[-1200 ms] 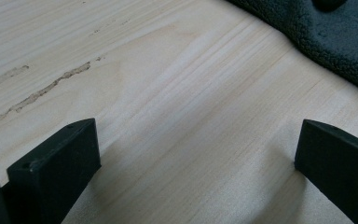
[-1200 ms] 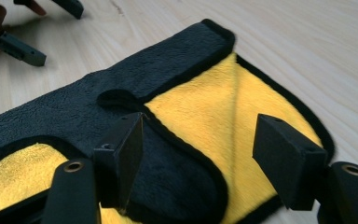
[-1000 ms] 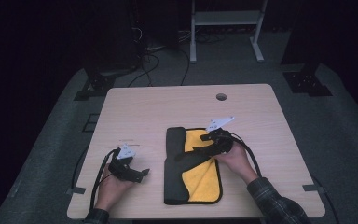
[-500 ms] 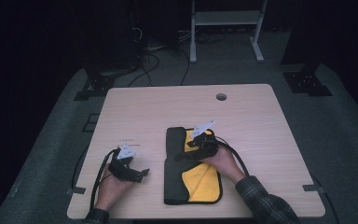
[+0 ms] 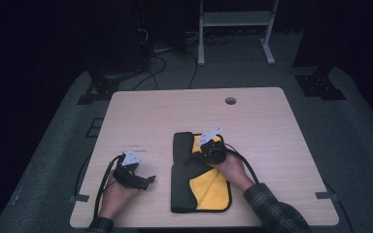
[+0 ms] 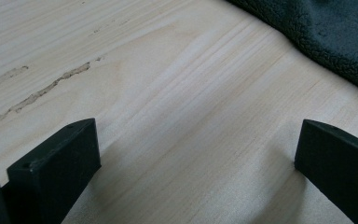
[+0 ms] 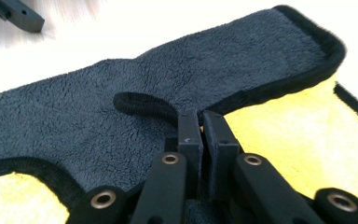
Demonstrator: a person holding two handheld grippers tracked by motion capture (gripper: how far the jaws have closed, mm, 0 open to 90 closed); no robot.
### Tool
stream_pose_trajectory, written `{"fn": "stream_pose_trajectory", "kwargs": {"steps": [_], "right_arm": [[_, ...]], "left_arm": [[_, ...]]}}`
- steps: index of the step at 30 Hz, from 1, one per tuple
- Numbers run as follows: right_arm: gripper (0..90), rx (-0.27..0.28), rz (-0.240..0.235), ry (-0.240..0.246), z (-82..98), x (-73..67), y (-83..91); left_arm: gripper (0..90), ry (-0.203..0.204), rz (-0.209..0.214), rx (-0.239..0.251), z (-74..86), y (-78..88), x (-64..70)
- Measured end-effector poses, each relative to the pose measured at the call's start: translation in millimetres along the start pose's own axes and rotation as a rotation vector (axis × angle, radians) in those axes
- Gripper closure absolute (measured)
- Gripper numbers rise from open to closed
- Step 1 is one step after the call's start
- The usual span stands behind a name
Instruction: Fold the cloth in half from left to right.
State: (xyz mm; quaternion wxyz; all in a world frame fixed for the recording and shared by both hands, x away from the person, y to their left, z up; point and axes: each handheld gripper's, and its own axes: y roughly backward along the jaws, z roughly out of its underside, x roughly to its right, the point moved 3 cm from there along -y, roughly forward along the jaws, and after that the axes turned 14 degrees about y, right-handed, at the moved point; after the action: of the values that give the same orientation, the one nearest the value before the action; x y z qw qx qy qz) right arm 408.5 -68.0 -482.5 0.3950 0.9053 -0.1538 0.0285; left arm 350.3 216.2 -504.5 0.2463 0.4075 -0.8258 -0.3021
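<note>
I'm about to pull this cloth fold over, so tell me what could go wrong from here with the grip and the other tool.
1. The right tool has just closed, pinching only the black hem of the cloth; so thin a bite might slip when pulled.
2. The left tool stands open on the table, off the cloth, so the whole cloth may drag rather than fold.

Cloth yellow on one face, dark grey fleece on the other, black edging, pale wood-grain tabletop, black gripper
</note>
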Motion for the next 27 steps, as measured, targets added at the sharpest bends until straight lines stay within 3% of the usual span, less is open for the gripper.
{"fn": "stream_pose_trajectory", "kwargs": {"steps": [8, 15, 19, 27], "right_arm": [[85.7, 0.06, 0.043, -0.042, -2.6, 8.4, 14.8], [85.6, 0.103, 0.118, -0.096, 1.1, 26.8, 33.3], [85.6, 0.134, 0.16, -0.158, 6.1, 44.0, 44.1], [85.2, 0.123, 0.219, -0.252, 24.7, 64.7, 47.4]], "left_arm": [[0.0, 0.0, 0.0, 0.0, 0.0, 0.0, 0.0], [0.0, -0.003, -0.001, 0.0, -0.1, 0.0, -0.2], [0.0, -0.003, -0.001, 0.0, -0.1, 0.0, -0.2], [0.0, -0.001, 0.001, 0.0, 0.0, 0.0, 0.0]]}}
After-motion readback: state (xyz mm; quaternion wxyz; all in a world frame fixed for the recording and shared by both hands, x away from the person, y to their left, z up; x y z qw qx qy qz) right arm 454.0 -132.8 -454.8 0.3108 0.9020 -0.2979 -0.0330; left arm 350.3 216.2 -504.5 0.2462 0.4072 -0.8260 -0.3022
